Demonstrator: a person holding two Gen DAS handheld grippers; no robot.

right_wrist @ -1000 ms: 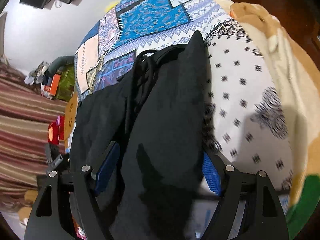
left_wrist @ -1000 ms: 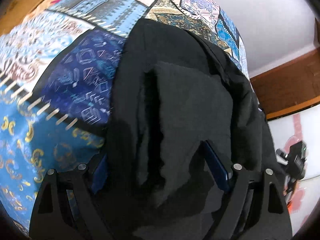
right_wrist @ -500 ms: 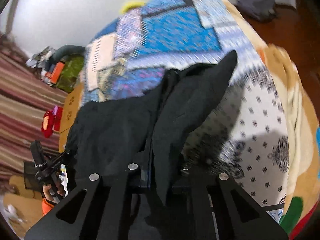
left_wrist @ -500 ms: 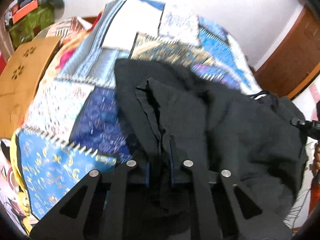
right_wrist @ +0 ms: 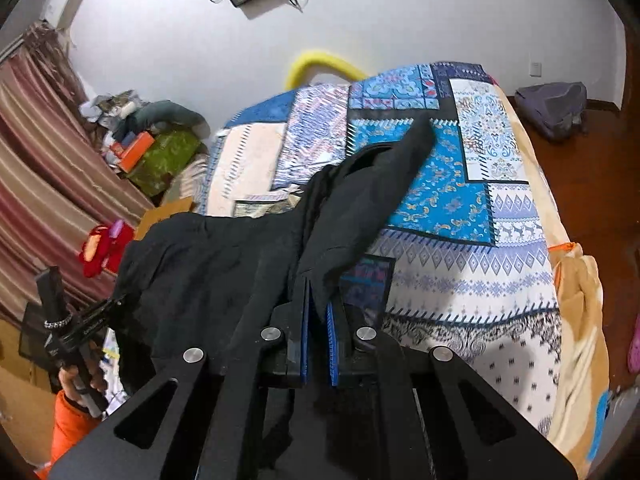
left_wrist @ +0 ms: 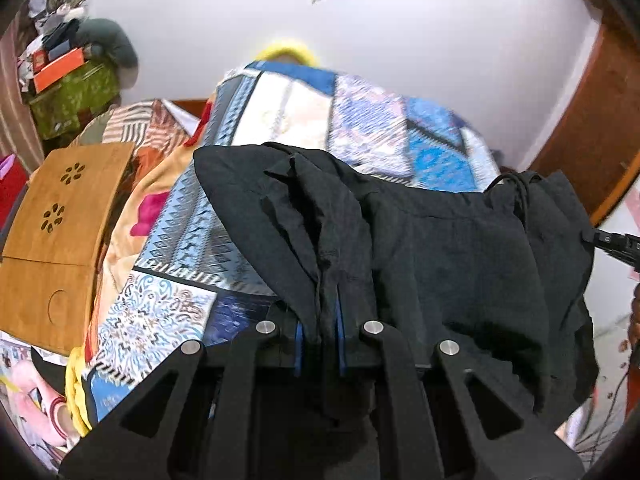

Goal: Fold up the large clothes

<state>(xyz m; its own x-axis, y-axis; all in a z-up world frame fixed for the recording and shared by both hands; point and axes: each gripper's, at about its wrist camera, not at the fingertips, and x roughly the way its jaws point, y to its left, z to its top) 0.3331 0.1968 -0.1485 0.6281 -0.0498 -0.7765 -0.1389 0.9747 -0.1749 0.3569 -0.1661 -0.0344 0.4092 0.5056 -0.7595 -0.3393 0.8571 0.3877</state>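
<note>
A large black garment hangs stretched between my two grippers above the patchwork bedspread. My left gripper is shut on one bunched edge of it. In the right wrist view my right gripper is shut on the other edge of the black garment. One loose end trails out over the blue patch of the bedspread. A drawstring shows at the garment's right side.
A wooden lap table lies on the bed's left side. A green box with clutter stands by the striped curtain. A grey bag sits on the wooden floor. The other handheld gripper shows at the lower left.
Both grippers have closed on the garment's edges and lifted it off the bed. The cloth now hangs between them and the views have tilted up toward the wall.
</note>
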